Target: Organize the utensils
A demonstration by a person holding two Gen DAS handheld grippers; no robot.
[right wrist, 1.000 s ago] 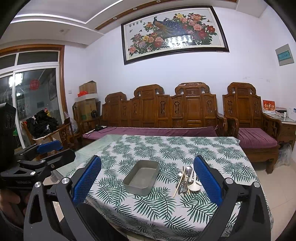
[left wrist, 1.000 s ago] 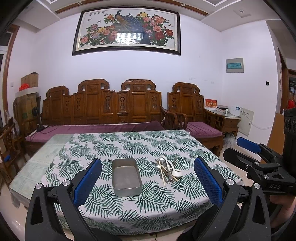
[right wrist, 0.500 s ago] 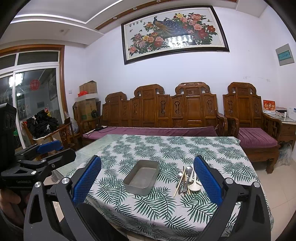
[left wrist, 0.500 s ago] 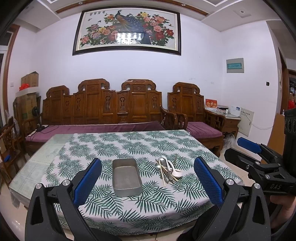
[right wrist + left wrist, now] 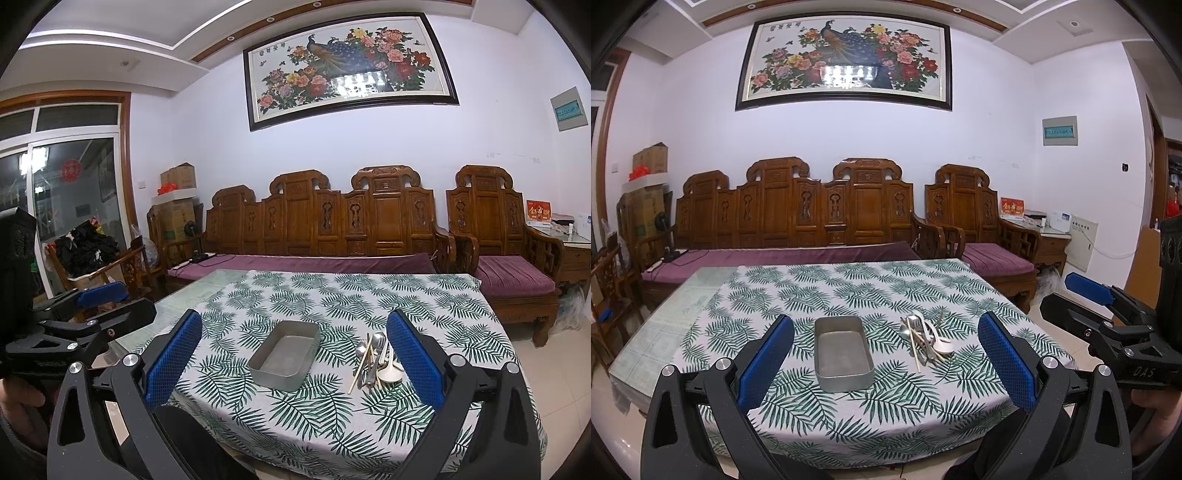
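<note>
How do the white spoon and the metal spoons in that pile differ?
The white spoon is matte, with a broad, deep bowl; the metal spoons are shiny, with slimmer bowls. The white spoon's bowl lies at the pile's near end, while the metal spoons' bowls lie at the far end. Both rest on the leaf-print tablecloth, outside the metal tray.

metal tray beside utensil pile; hand-held gripper spread wide
</note>
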